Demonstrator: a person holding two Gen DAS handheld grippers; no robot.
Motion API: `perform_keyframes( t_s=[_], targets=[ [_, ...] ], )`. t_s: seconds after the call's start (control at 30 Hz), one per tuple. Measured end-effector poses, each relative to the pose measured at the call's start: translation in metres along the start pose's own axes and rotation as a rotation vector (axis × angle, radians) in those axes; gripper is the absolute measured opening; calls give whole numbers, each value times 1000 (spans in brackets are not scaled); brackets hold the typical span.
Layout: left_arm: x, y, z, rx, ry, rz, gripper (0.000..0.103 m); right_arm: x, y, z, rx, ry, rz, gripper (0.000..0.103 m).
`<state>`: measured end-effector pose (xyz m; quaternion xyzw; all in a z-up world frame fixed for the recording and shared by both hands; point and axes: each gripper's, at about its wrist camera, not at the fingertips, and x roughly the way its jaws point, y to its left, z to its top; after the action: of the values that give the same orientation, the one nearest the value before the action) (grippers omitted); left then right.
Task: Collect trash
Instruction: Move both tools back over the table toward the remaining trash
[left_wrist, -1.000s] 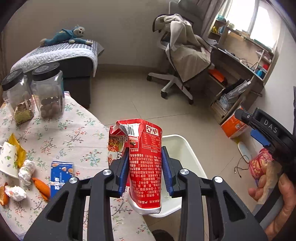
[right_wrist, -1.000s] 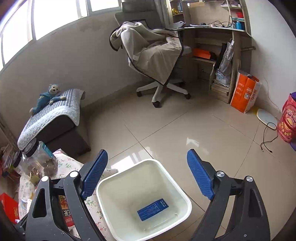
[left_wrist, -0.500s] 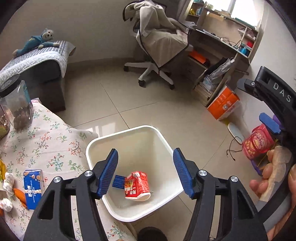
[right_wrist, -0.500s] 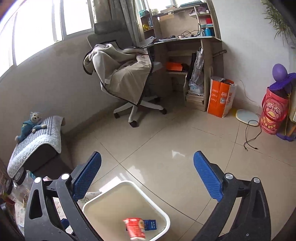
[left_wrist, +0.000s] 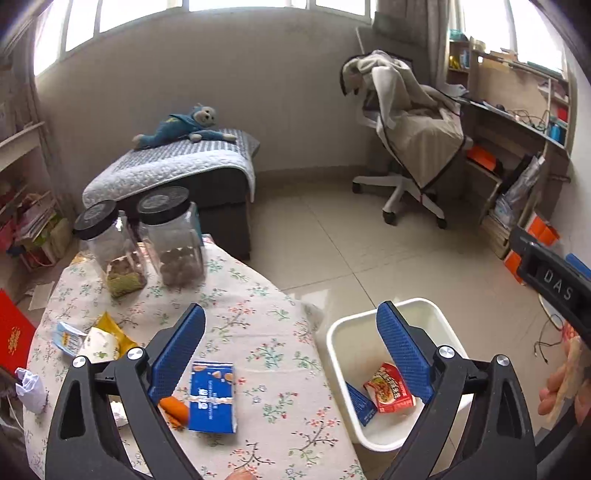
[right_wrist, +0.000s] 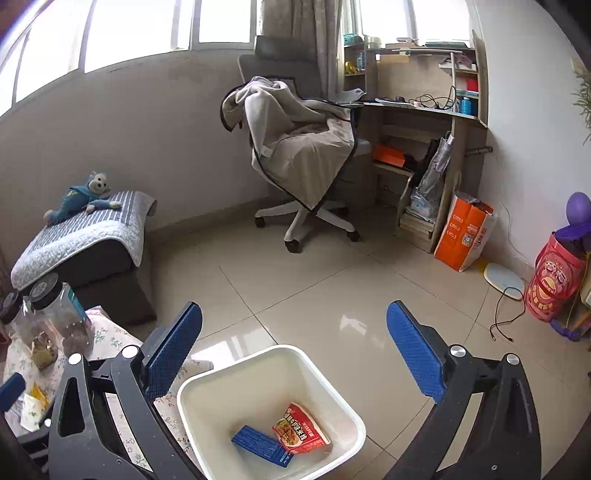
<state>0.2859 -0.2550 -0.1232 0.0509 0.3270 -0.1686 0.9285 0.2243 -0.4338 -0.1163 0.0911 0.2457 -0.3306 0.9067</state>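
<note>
Beside the floral table, white bin is now holding the red carton and blue box, left gripper opening empty after dropping it, right gripper gaping empty.

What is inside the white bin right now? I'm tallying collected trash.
In the white bin lie a red snack packet and a blue box partly under it. Anything beneath them is covered.

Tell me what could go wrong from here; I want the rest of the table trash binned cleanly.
The bin stands off the table's edge, so a wrapper released early could miss it. The blue packet lies flat against an orange scrap; the left gripper, jaws opening and empty, might pinch both or slip. The two jars could be knocked when reaching farther trash.
</note>
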Motion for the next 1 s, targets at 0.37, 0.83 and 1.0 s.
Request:
perform_keyframes(
  t_s=[0.37,0.83,1.0],
  targets=[
    [-8,109,-12,-210,0,208,95,-19,94,-19,-154,21,124,96],
    [-25,208,-34,-295,44,363,96,-49,201,-54,-294,44,283,96],
    [-27,240,-45,-309,79,426,96,-61,233,-69,-326,55,339,96]
  ],
)
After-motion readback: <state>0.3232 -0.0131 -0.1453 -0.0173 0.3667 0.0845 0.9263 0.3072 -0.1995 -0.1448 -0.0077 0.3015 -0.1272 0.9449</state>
